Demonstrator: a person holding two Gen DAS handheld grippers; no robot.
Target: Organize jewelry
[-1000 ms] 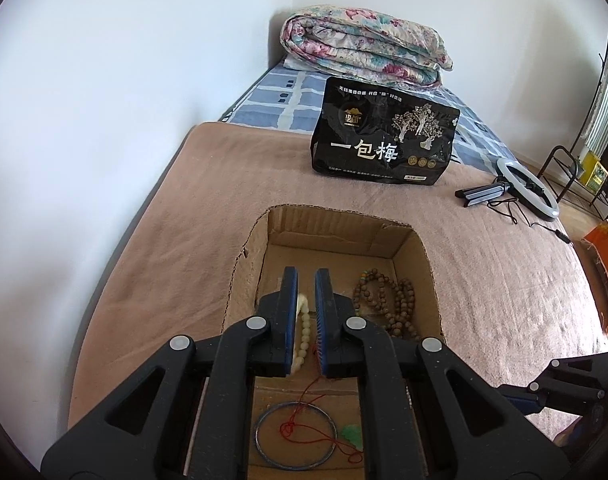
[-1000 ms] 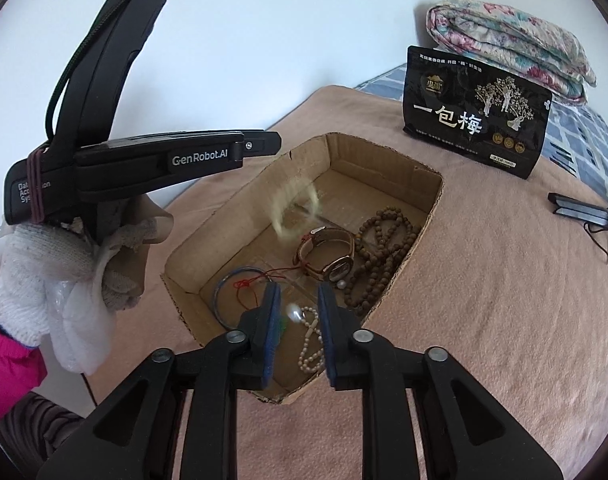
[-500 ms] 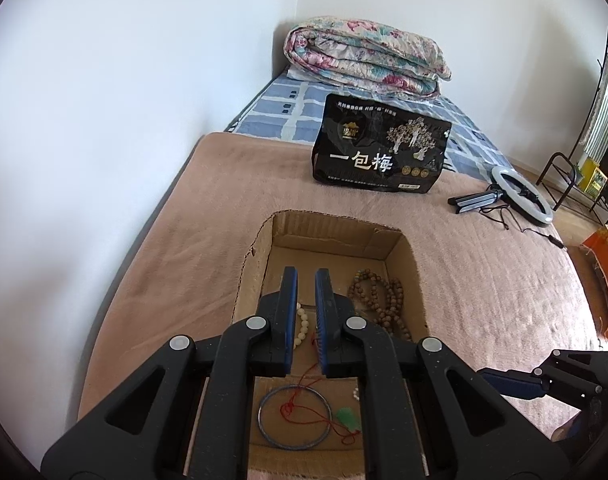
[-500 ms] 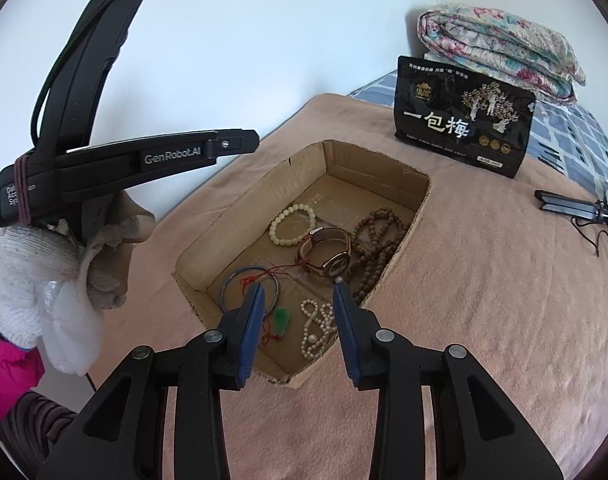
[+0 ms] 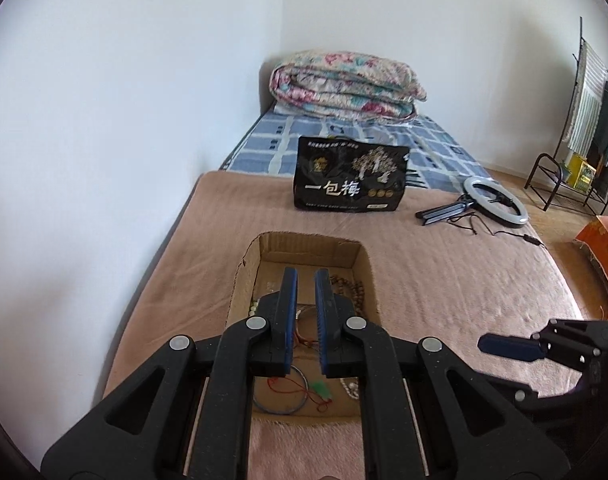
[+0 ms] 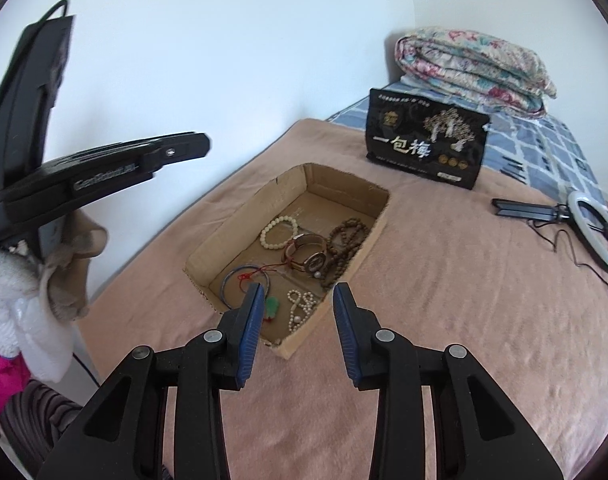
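Showing progress: all visible jewelry lies inside the cardboard box (image 6: 346,184) on the bed's pink blanket (image 6: 464,300).
Box contents: cream bead bracelet (image 6: 279,233), watch (image 6: 306,254), brown bead strand (image 6: 344,248), blue bangle (image 6: 245,286), green pendant (image 6: 271,307), pearl strand (image 6: 299,308).
Left gripper (image 5: 305,276): jaws clenched, empty, above the box.
Right gripper (image 6: 297,296): jaws released, empty.
Remaining: apparently nothing; no jewelry shows outside the box.

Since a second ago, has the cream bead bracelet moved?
Yes. The cream bead bracelet was up between the left gripper fingers above the cardboard box; now it lies on the box floor beside the watch, near the left wall.
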